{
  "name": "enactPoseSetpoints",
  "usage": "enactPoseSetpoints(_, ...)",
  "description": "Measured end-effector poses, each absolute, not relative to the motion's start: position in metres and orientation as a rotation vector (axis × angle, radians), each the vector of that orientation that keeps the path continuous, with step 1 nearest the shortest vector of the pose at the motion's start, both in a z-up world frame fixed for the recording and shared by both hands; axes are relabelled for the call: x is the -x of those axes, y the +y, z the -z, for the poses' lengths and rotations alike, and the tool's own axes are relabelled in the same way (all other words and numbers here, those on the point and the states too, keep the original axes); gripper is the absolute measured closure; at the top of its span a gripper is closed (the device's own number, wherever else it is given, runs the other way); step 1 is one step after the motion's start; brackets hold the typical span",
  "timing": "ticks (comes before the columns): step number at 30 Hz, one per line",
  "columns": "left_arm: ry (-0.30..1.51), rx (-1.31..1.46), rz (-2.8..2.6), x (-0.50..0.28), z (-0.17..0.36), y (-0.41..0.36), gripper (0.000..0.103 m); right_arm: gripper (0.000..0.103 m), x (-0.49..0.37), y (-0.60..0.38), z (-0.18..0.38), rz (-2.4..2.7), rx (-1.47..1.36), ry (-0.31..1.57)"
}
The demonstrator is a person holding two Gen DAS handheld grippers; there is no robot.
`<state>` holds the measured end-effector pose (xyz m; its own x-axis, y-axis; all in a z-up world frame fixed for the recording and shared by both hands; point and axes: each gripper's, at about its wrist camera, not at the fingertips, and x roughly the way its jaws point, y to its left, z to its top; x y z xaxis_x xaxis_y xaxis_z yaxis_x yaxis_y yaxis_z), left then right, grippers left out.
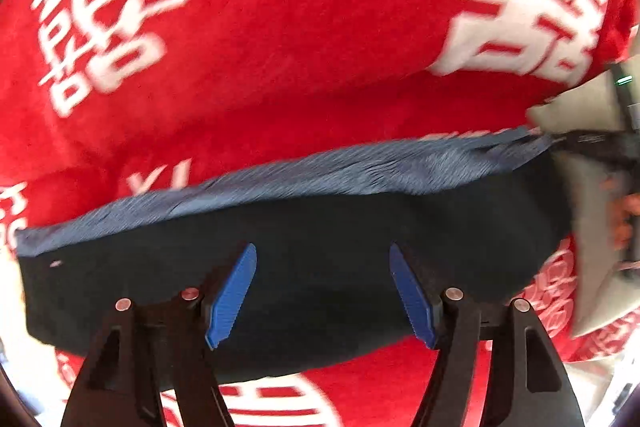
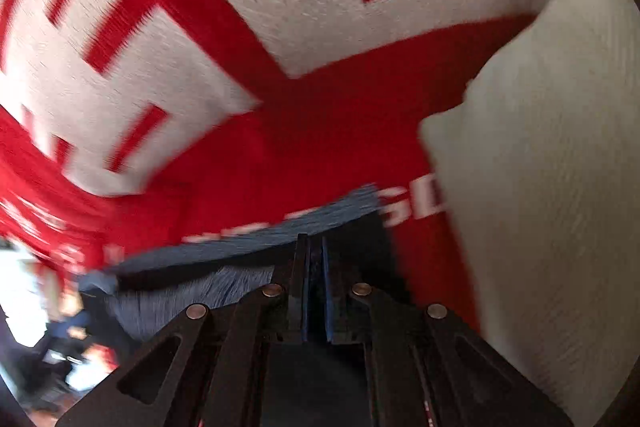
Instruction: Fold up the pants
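Where left claw gapes, pants beneath

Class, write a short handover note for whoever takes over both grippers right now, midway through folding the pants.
Left gripper: open, nothing between its blue pads, hanging above the dark pants.
Right gripper: shut on the pants' edge, at their far right end.
Pants lie as a band across the red blanket; a white cloth lies beside them.
Done: at least one fold seems made.
Left: lay down the held end and finish folding.
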<state>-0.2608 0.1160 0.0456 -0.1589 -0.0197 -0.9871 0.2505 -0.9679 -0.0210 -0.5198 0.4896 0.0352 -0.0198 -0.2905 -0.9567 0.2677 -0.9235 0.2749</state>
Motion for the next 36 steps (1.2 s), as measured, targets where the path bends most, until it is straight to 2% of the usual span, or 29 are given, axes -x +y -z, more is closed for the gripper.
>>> enactPoseSetpoints(1,0.240,-1.911,2.217,0.257,-0.038,0.113,0.033,0.091,0.515,0.486,-0.044,2.000,-1.849,0.027)
enactPoseSetpoints(3,0.216,-1.912,2.170,0.250,-0.024,0.111,0.033,0.065,0.505,0.480,-0.060,2.013,-1.771,0.133)
enactPoseSetpoints(4,0.222,-1.918,2.140,0.246,-0.017,0.109,0.033,0.043,0.501,0.477,-0.065,2.018,-1.747,0.187)
enactPoseSetpoints(5,0.243,-1.924,2.116,0.242,-0.011,0.108,0.033,0.041,0.497,0.474,-0.065,1.997,-1.741,0.204)
enactPoseSetpoints(8,0.278,-1.928,2.071,0.237,0.002,0.111,0.033,0.041,0.493,0.458,-0.055,1.941,-1.759,0.259)
enactPoseSetpoints(10,0.283,-1.916,2.067,0.235,0.004,0.114,0.033,0.041,0.494,0.446,-0.041,1.910,-1.783,0.225)
enactPoseSetpoints(12,0.273,-1.911,2.072,0.236,0.004,0.117,0.033,0.046,0.497,0.440,-0.029,1.910,-1.794,0.202)
enactPoseSetpoints(13,0.269,-1.910,2.071,0.236,0.004,0.118,0.033,0.061,0.500,0.434,-0.021,1.896,-1.809,0.189)
enactPoseSetpoints(14,0.265,-1.910,2.068,0.236,0.003,0.119,0.033,0.096,0.504,0.428,-0.012,1.862,-1.849,0.185)
enactPoseSetpoints(18,0.234,-1.863,2.080,0.238,-0.006,0.114,0.033,0.095,0.515,0.414,-0.018,2.004,-1.807,0.433)
enactPoseSetpoints(22,0.243,-1.838,2.044,0.239,-0.007,0.100,0.033,0.093,0.529,0.404,-0.012,2.023,-1.860,0.384)
enactPoseSetpoints(25,0.258,-1.810,2.040,0.241,-0.010,0.088,0.033,0.070,0.528,0.400,-0.015,2.054,-1.890,0.365)
enactPoseSetpoints(30,0.229,-1.794,2.075,0.265,-0.001,0.076,0.033,0.070,0.486,0.359,-0.050,2.068,-1.676,0.343)
enactPoseSetpoints(36,0.252,-1.765,2.052,0.303,0.028,0.080,0.033,0.070,0.468,0.273,-0.015,1.872,-1.641,0.258)
